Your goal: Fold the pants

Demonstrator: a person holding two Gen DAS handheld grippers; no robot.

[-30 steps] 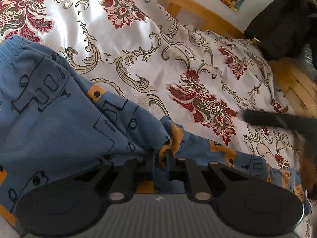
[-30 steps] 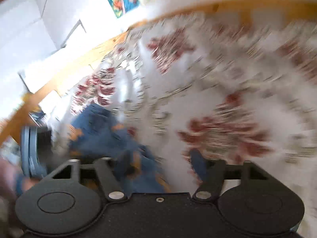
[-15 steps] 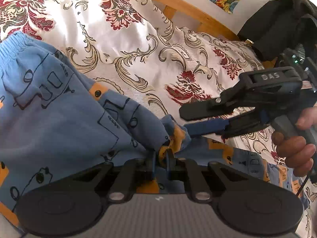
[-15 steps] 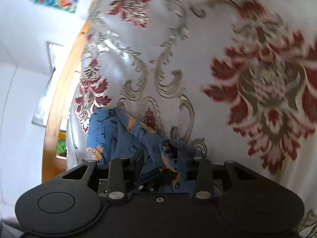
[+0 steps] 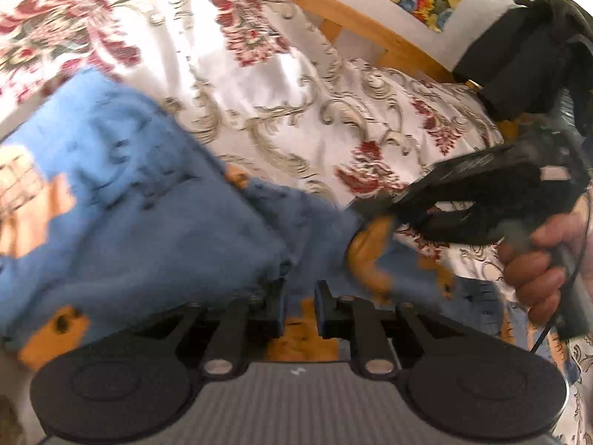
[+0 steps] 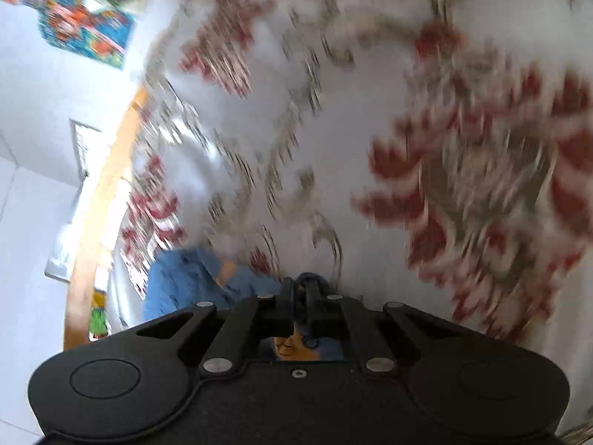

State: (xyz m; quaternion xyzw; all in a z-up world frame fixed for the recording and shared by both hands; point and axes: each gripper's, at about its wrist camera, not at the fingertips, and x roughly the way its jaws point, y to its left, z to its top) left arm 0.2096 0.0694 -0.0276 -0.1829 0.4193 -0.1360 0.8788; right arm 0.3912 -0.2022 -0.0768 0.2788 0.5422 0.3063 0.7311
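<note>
Blue pants with orange patches and black line drawings lie bunched on the floral bedspread, blurred in both views. My left gripper is shut on a fold of the pants near the bottom centre; orange cloth shows between its fingers. In the left wrist view, the right gripper comes in from the right, held by a hand, and pinches an orange-and-blue edge of the pants. In the right wrist view, that gripper is shut on blue cloth, with the rest of the pants trailing to the left.
The white bedspread with red and gold flowers covers the bed. A wooden bed frame runs along the back. A black garment hangs at the upper right. A wall with colourful pictures lies beyond the frame.
The right gripper came in from the right, closed on the pants' edge and now pulls it. Both views have gone blurry with motion. My left gripper kept its hold.
</note>
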